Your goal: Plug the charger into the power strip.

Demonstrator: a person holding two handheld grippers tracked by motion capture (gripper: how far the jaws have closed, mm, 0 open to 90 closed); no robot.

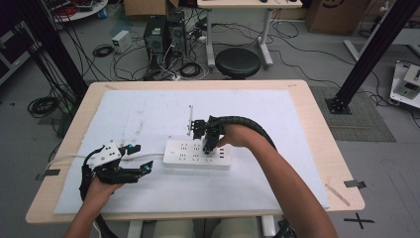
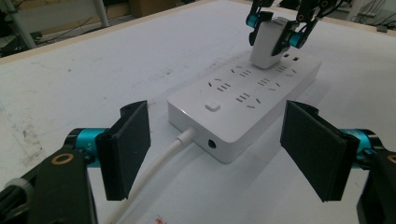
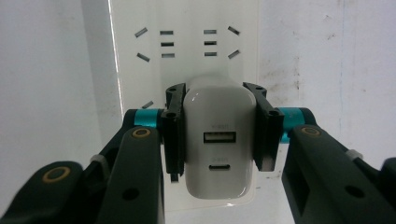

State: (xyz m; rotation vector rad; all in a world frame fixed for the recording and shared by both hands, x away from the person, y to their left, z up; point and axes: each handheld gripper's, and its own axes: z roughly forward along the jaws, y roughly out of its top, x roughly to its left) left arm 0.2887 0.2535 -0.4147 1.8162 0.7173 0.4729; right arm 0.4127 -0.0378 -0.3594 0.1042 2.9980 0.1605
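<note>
While right gripper (image 3: pixel 218 135) clamps white charger (image 3: pixel 215 154) on power strip (image 2: pixel 243 100), left gripper (image 2: pixel 219 149) sits open near strip's cable end

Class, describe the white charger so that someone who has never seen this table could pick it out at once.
On the white sheet covering the table lies a white power strip. At the strip's end away from its cable, the right gripper clamps the charger, a rounded white block with two ports on its face.
</note>
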